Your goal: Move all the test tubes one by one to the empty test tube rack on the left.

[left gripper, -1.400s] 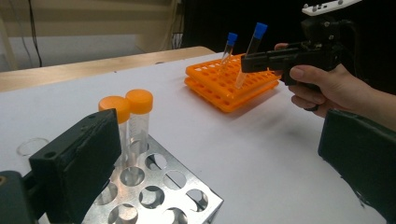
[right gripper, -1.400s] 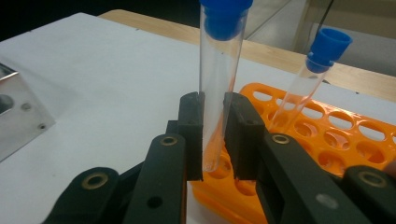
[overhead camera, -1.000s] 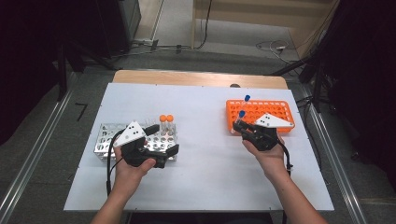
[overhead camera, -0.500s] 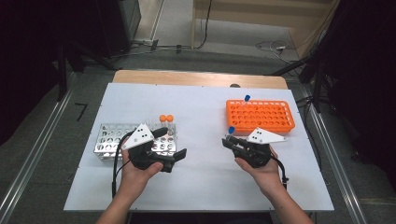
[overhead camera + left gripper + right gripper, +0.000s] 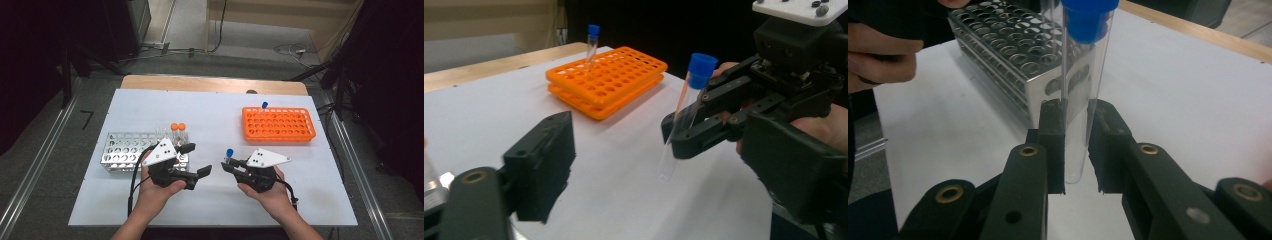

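Observation:
My right gripper is shut on a clear tube with a blue cap, held upright a little above the white table near its middle. In the right gripper view both pads clamp the tube low on its body. My left gripper points right at it from a short gap away. Its jaws have just been closing and are still apart, with nothing between them. In the left gripper view the tube hangs ahead in the right gripper, beyond my own left finger.
A metal rack with two orange-capped tubes stands at the left, just behind the left hand. An orange rack at the back right holds one blue-capped tube. A wooden edge runs along the table's far side.
Both hands have moved toward the middle of the table. The right gripper carried the blue-capped tube left, away from the orange rack. The left gripper moved right and its jaws narrowed.

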### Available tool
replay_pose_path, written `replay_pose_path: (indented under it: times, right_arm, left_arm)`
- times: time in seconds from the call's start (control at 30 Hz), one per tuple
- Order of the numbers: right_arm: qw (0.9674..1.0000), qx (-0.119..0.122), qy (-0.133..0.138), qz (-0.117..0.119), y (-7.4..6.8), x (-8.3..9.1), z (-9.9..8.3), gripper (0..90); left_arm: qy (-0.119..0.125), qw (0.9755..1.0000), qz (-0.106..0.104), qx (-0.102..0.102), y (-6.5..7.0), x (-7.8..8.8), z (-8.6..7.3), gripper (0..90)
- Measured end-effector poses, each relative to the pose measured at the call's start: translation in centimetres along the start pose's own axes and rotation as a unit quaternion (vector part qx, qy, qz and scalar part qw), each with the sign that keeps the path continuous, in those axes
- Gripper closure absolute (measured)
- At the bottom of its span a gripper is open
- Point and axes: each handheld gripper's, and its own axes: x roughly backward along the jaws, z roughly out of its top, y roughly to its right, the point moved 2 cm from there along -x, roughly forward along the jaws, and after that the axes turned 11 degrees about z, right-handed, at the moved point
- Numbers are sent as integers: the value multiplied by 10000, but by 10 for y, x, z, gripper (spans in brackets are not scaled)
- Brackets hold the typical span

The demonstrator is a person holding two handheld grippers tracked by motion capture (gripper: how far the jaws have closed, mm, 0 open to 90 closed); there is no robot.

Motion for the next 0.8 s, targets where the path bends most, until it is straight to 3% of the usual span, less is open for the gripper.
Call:
replay_pose_path:
  times: [0.2, 0.37, 0.63, 0.8]
  right_arm:
    - [9997, 125, -66, 182, -13, -8, 2, 752]
    - [9993, 182, -107, 296, -21, -12, 3, 752]
    - [9987, 215, -121, 436, -29, -15, 5, 752]
    - [9985, 193, -125, 489, -29, -15, 5, 752]
  left_arm:
    - [-31, 9995, -318, -75, 10, -5, -1, 406]
    - [-76, 9986, -506, -109, 15, -8, -1, 544]
    - [-116, 9978, -623, -216, 19, -11, -2, 712]
    - [-92, 9977, -593, -303, 19, -10, -2, 748]
